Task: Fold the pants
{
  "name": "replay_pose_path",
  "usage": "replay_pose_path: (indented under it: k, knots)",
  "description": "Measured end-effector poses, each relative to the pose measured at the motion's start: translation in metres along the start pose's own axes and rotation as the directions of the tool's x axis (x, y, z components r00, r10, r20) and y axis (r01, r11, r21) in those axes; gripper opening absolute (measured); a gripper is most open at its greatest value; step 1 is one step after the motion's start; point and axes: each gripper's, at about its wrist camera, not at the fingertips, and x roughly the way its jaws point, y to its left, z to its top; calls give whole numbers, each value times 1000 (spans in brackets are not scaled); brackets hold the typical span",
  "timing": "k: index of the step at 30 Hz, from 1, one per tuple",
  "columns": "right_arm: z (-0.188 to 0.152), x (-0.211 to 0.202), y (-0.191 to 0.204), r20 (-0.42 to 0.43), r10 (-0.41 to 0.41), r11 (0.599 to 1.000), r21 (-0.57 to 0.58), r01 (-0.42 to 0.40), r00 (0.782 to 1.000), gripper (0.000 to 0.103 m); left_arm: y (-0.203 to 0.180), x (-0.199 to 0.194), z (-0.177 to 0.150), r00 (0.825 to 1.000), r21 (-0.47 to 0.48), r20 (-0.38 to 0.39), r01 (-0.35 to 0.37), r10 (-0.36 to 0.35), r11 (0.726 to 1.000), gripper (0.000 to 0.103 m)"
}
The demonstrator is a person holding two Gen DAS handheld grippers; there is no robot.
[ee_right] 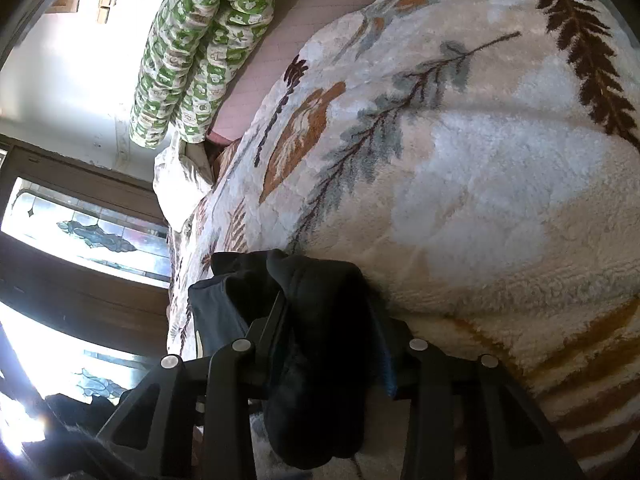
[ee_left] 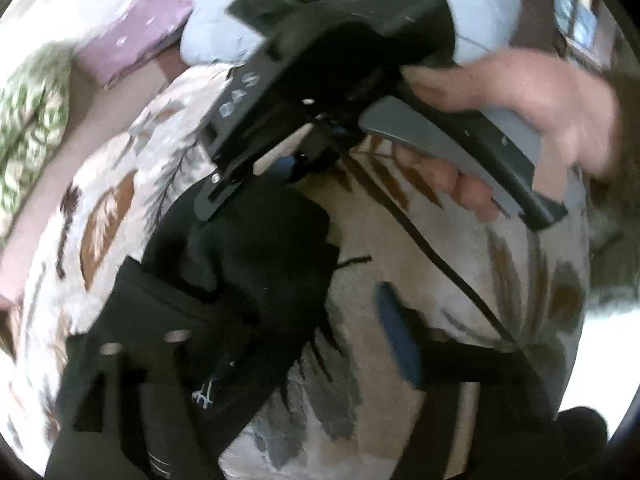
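The black pants hang bunched above a cream blanket with leaf prints. In the left wrist view my right gripper comes in from the upper right, held by a hand, with its tip shut on the cloth's top. My left gripper is at the bottom, with black cloth draped over its left finger; whether it is open or shut is unclear. In the right wrist view the right gripper is shut on a thick wad of the pants, held just above the blanket.
A pale blue pillow, a purple pillow and a green patterned quilt lie at the bed's far side. A pink sheet borders the blanket. A dark door with stained glass stands beyond the bed edge.
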Motion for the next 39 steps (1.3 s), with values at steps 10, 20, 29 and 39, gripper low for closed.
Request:
replay_pose_path:
  k: [10,20,29,39]
  knots:
    - [-1,0,-2,5,26,999,22,-26,1000,40,20,37,7,996,-48,-40,-82,80,995,83]
    - [-3,-5,9,49,-4,1000,-12,4,999,24,33,24,2,1000,-233,21,18,-13,972,25]
    - [-7,-13,38,73,9,1000,-26,-7,997,20,55,-6,-11,987,-393,115,151,-114,907,17]
    - [-8,-18,59,99,4,1000,-17,-3,995,20,66,-21,-17,976,-447,159,208,-151,870,16]
